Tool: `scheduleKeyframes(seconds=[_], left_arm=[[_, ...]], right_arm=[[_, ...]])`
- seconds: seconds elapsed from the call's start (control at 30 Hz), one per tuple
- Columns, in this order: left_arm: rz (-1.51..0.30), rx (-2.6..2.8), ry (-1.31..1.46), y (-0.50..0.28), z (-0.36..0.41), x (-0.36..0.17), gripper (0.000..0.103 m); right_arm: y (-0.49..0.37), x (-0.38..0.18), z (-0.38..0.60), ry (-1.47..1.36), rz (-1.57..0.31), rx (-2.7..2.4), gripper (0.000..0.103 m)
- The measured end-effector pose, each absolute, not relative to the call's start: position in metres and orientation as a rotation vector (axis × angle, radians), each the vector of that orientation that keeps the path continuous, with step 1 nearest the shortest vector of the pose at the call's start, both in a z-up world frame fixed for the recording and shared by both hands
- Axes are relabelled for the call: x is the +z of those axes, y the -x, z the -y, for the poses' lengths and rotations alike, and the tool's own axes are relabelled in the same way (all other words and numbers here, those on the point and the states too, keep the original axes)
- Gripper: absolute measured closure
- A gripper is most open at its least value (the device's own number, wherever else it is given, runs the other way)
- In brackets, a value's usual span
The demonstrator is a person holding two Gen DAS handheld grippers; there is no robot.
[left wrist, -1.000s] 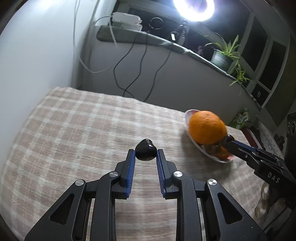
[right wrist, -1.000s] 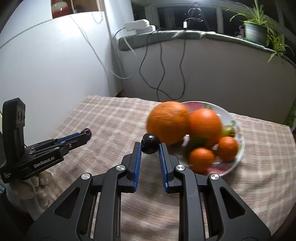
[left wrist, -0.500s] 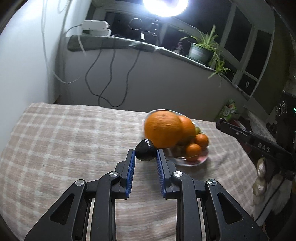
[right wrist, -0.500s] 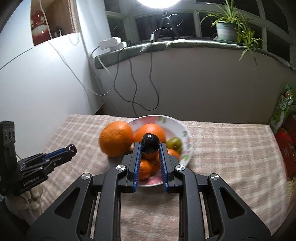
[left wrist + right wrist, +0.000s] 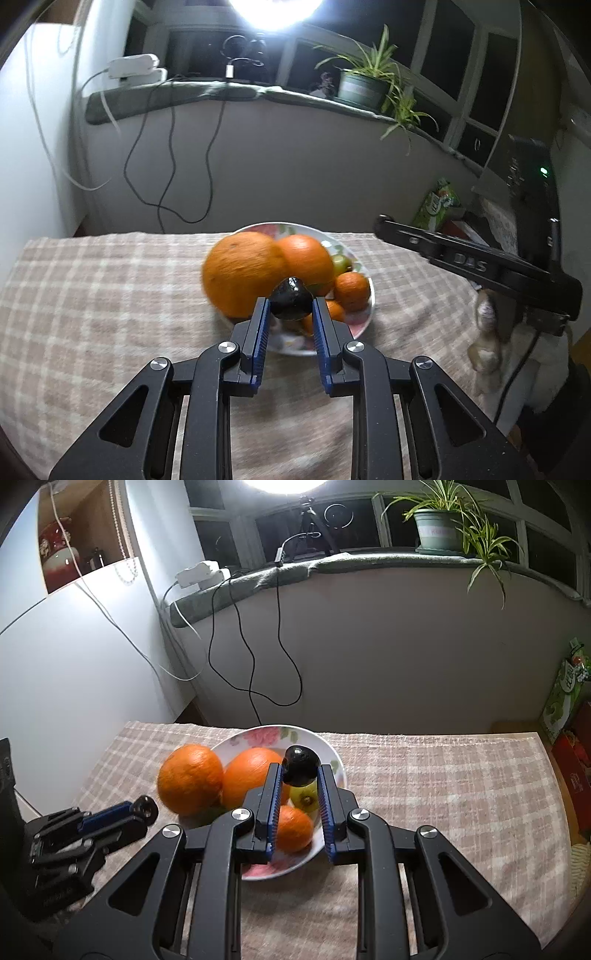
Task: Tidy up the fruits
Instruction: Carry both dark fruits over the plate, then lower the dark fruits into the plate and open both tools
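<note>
Checked beige-and-cream cloth covers the desk [image 5: 424, 768], which stands against a pale wall under a grey windowsill [image 5: 369, 559] that carries a potted spider plant [image 5: 439, 528] and trailing black cables [image 5: 251, 653]. Toward the far side of the desk sits a round white ceramic plate with a pink flower print [image 5: 269, 736], heaped with fruit. A big round orange [image 5: 190, 779] rests at the plate's left edge, touching a second large orange [image 5: 251, 775] that lies on the plate; whether the first one sits fully on the plate or partly on the cloth cannot be told. A smaller tangerine [image 5: 293, 827] lies at the near side of the plate, and a yellow-green round fruit [image 5: 304, 797] shows between the fingers of the right tool. The black right tool with blue ribbed pads [image 5: 300, 771] is clamped down on a small, glossy, dark round fruit [image 5: 301, 762], held above the plate's middle. The matching black left tool [image 5: 291, 304] grips a similar small dark fruit, slightly pointed at the top [image 5: 291, 299], poised over the near rim of the plate in front of the oranges. In the left wrist view the right tool reaches in from the right; in the right wrist view the left tool shows at lower left, beside the big orange.
</note>
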State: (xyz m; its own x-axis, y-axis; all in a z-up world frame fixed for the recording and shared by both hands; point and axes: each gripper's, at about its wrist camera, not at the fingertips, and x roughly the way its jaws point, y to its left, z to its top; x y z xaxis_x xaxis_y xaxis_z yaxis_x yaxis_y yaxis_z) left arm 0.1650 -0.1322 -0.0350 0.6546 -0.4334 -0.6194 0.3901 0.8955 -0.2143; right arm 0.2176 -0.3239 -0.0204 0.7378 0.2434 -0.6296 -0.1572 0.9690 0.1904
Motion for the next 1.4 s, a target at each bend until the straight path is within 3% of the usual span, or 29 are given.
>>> scheduleKeyframes(seconds=[1.4], left_arm=[[-0.714, -0.488, -0.02, -0.183, 0.185, -0.035, 0.081]], right_arm=[[-0.286, -0.059, 0.316, -0.122, -0.812, 0.31, 0.082]])
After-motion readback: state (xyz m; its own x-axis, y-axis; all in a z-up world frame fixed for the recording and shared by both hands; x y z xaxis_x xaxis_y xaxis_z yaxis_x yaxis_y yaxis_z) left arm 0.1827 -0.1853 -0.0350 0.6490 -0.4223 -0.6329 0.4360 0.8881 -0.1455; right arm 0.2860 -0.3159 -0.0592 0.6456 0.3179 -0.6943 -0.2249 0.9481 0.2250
